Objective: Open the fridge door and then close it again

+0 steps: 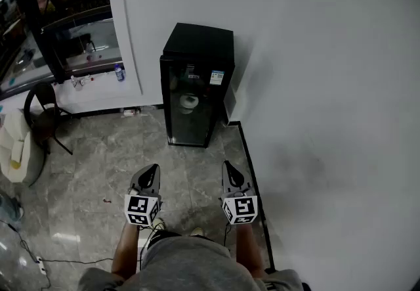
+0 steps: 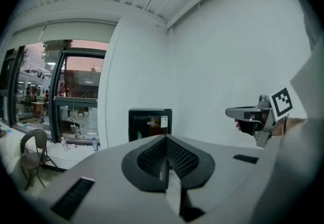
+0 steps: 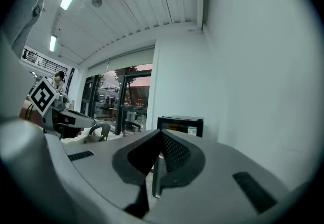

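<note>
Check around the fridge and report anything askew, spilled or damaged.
Nothing stands out. The small black glass-door fridge stands upright and square against the white wall, its door shut. No spill shows on the grey tiled floor in front of it.

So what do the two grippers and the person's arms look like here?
The left gripper and right gripper are grey, tapering to pointed fingers lined with black meshed pads. Each carries a white cube with black square markers. The forearms show no sleeves; the clothing below is grey.
</note>
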